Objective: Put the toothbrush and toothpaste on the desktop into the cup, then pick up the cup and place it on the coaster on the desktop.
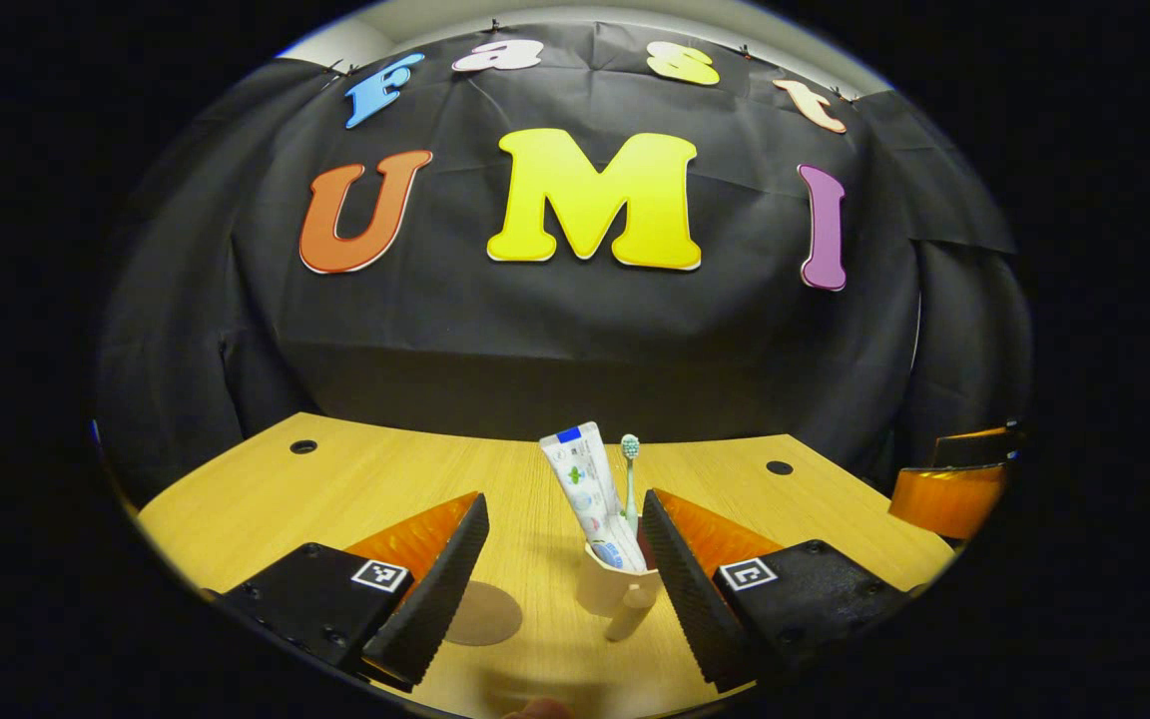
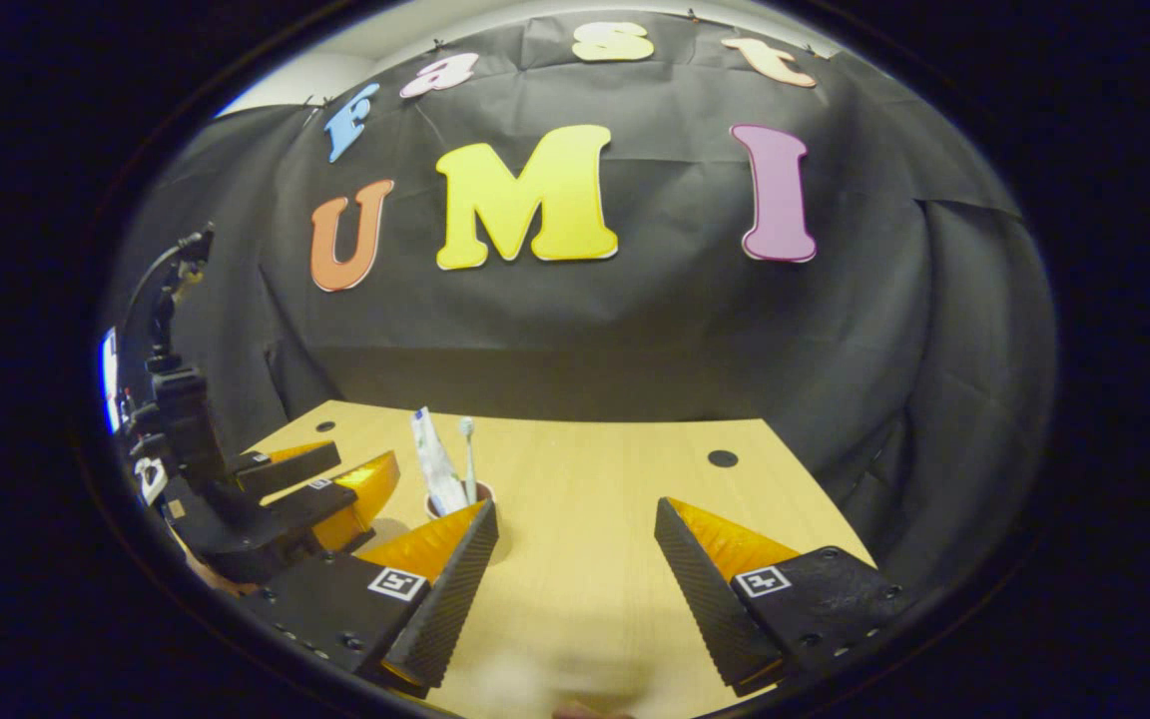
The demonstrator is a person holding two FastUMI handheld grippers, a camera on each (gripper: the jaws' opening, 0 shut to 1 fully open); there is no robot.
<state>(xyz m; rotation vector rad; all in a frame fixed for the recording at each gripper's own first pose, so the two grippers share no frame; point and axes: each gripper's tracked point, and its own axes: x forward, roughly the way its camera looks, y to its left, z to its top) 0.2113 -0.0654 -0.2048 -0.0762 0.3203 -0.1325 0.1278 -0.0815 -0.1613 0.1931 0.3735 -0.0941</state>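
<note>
Cup (image 1: 607, 589) already holds toothpaste (image 1: 590, 494) and toothbrush (image 1: 629, 479); left gripper (image 1: 565, 589) spread around it, right gripper (image 2: 575, 589) spread, idle. Next: pinch cup, carry to coaster (image 1: 480, 612).

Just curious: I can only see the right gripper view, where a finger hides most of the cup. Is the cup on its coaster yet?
Observer: No. In the left gripper view the cup stands on bare desk, with the round coaster beside it, apart.
Operator: Has the cup a handle?
Observer: Yes, its handle points toward that camera.
Operator: Is that gripper holding it?
Observer: No. The left gripper is open, and the cup stands between its fingers, close by one.
</note>
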